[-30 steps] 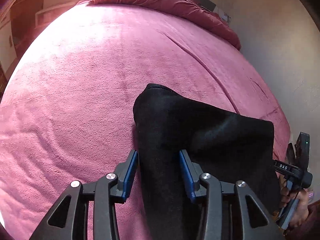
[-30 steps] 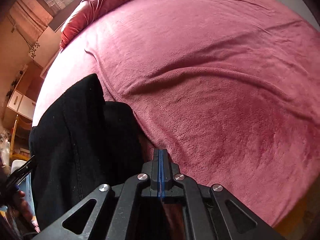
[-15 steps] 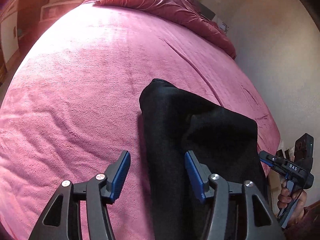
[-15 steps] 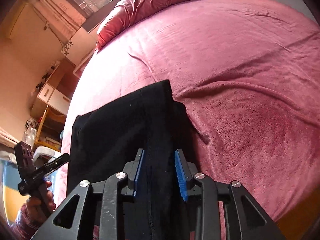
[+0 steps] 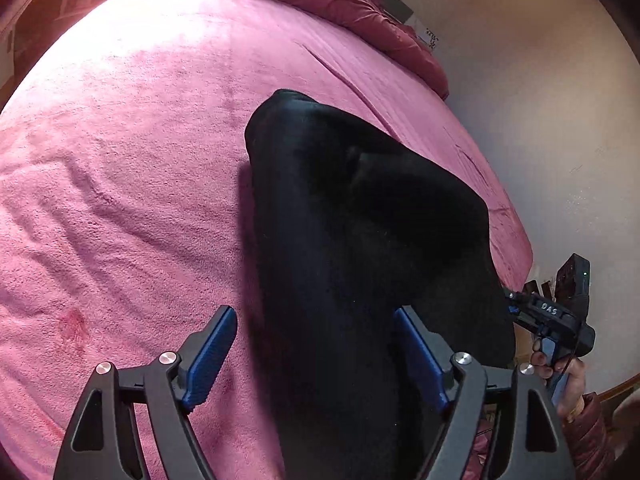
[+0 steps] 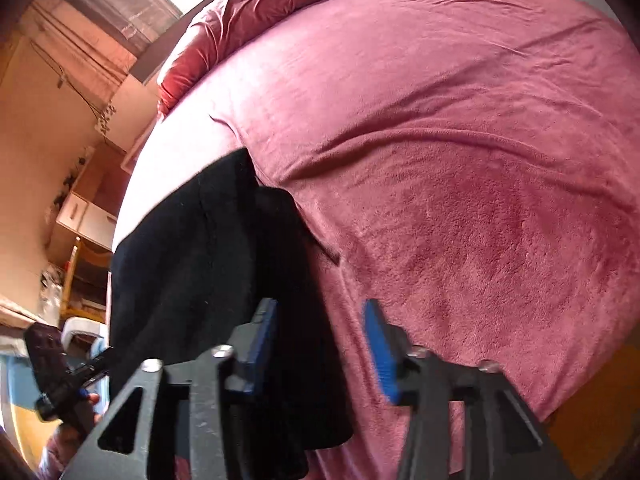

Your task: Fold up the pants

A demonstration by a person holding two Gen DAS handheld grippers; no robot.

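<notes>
The black pants (image 5: 352,240) lie folded in a thick stack on the pink bedspread (image 5: 120,160). In the left wrist view my left gripper (image 5: 316,352) is open, its blue pads either side of the stack's near end, not pressing it. The right gripper (image 5: 548,316) shows at the stack's right edge. In the right wrist view the pants (image 6: 200,264) lie at lower left. My right gripper (image 6: 320,340) is open over the stack's right edge, empty. The left gripper (image 6: 60,376) shows at far left.
Red pillows (image 5: 328,0) lie at the head of the bed, also in the right wrist view (image 6: 248,24). A pale wall (image 5: 560,120) runs close along the bed's right side. Wooden drawers and shelves (image 6: 80,216) stand beyond the bed's left side.
Both grippers have opened: the left let go of the pants' near end and widened; the right went from shut to wide open. Both have drawn back a little from the stack.
</notes>
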